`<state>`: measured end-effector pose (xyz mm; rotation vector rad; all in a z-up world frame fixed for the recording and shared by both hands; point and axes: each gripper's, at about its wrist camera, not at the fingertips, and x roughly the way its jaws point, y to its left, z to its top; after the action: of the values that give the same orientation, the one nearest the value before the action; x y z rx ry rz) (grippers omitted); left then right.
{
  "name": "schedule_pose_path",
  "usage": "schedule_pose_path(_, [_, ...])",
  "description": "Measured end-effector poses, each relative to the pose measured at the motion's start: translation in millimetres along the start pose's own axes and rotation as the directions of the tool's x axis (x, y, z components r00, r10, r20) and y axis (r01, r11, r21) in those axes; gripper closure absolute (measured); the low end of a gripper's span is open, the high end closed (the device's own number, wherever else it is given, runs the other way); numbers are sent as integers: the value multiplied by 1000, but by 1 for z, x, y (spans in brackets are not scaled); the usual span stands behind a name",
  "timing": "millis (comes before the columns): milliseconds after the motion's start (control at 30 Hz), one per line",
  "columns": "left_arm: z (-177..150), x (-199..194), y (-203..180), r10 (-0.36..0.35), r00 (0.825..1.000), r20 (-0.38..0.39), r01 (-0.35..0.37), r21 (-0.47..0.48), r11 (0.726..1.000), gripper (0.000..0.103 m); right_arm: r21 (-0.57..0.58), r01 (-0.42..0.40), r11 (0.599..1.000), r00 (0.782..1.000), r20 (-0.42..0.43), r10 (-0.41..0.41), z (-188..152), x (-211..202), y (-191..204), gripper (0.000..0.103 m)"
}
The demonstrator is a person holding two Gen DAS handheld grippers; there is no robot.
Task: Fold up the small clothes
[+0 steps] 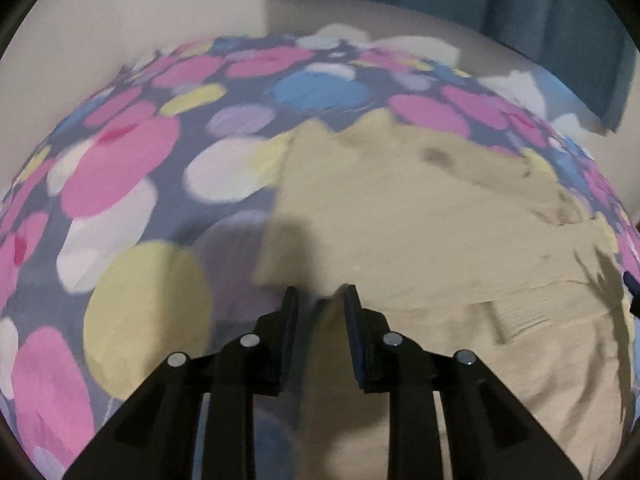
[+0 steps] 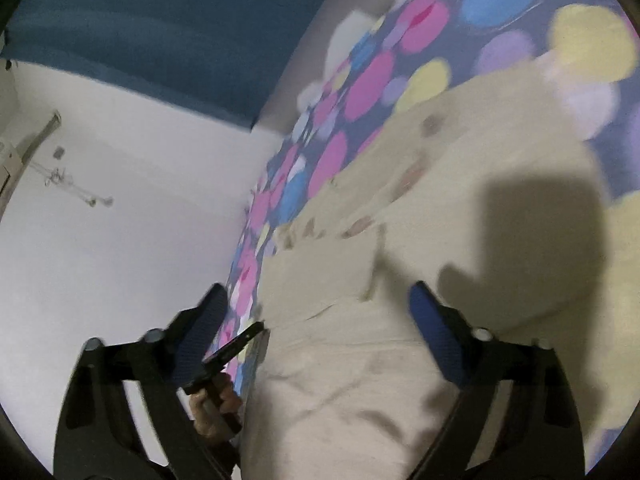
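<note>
A beige small garment [image 1: 420, 220] lies spread on a bed sheet with pink, blue and yellow dots [image 1: 132, 184]. My left gripper [image 1: 322, 300] is nearly shut, its jaws pinching a fold of the beige cloth at the near edge. In the right wrist view the same beige garment [image 2: 400, 240] lies under my right gripper [image 2: 320, 300], which is wide open and empty, hovering over the cloth near the bed's left edge. The left gripper's tip and the hand holding it [image 2: 218, 392] show low in that view.
The dotted sheet [image 2: 360, 80] covers the bed. A white wall [image 2: 120, 240] and floor lie beyond the bed's edge. A teal curtain [image 1: 520, 0] hangs behind the bed. Pale cloth pieces [image 1: 420, 46] lie at the far side.
</note>
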<state>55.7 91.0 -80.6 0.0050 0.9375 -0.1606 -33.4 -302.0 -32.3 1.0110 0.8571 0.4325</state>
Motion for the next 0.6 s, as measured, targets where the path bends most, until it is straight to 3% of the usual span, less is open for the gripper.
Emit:
schedule_pose_path(133, [-6,2,10,-8,1000,1,8,-38,999,78,48,90,995,993,-79,-86,2,48,-7,41])
schedule_pose_path(333, [-7,2,14,-4,1000,19,5,-46,999,77,0,190,982,977,-96,-189,-3,79,0,54])
schedule_pose_path(433, [-7,3,20,-17,1000,15,18,-70,997,77,-11,197,980,971,-135,-196,-3,94,1,77])
schedule_pose_path(533, [-4,5,16,3,1000,12,-2,-55,998,77,-37,181,983,977,-109,-184,1,94,17,97])
schedule_pose_path(600, [-4,6,13,11,1000,13,-10,-36,999,70,-60,139,988,988,-65,-143,7,85,35,98])
